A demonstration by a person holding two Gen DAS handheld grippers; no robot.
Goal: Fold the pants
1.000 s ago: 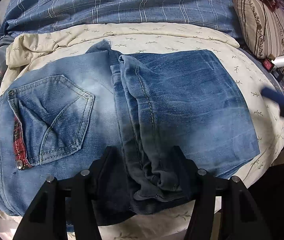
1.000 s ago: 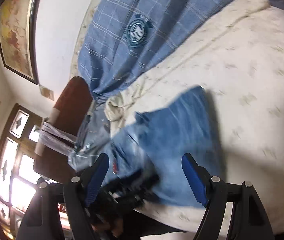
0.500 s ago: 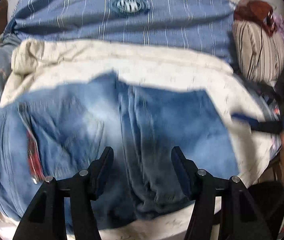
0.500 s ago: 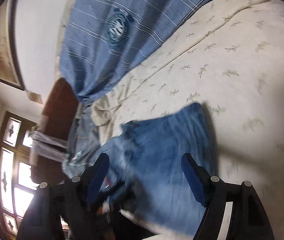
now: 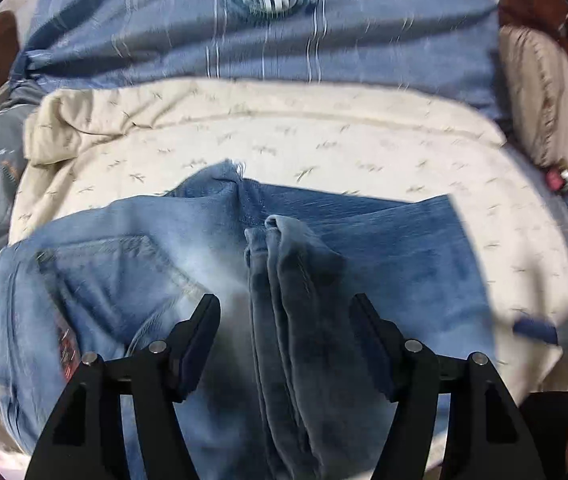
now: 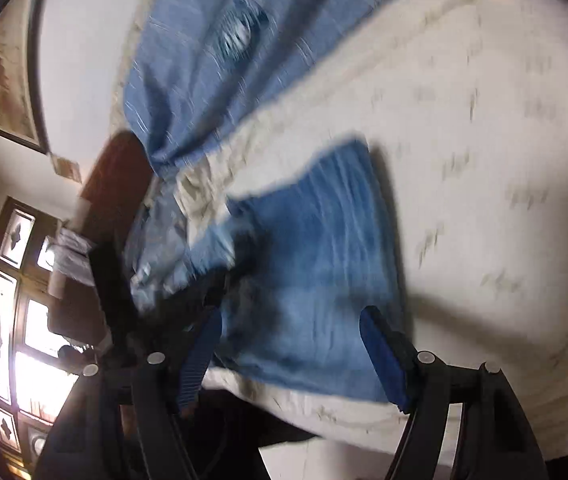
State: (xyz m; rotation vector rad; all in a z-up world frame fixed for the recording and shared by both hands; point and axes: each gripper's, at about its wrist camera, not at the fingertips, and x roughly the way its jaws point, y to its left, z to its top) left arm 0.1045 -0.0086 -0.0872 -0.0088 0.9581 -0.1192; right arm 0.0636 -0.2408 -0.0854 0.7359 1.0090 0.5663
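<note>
left wrist: left gripper [image 5: 286,314] jaws apart, just been opening, pads clear of the jeans [image 5: 384,248] fold ridge between them. jeans folded on cream quilt [image 5: 324,140]. blue checked cover [image 5: 164,32] behind has round crest, text too blurred to read.
right wrist: right gripper [image 6: 290,328] jaws apart, just been closing slightly, nothing gripped, over the jeans' edge. framed picture [image 6: 4,80] on wall.

Your jeans [image 5: 132,264] were faded light blue across the seat and deeper blue on the folded leg. Around them the bedspread [image 5: 324,140] was cream, sprigged with small grey-green marks. Beyond the bedspread lay a blue blanket [image 5: 364,32] with thin white checks and a dark round emblem. Your right gripper [image 6: 288,320] had blue fingers [image 6: 380,348].
</note>
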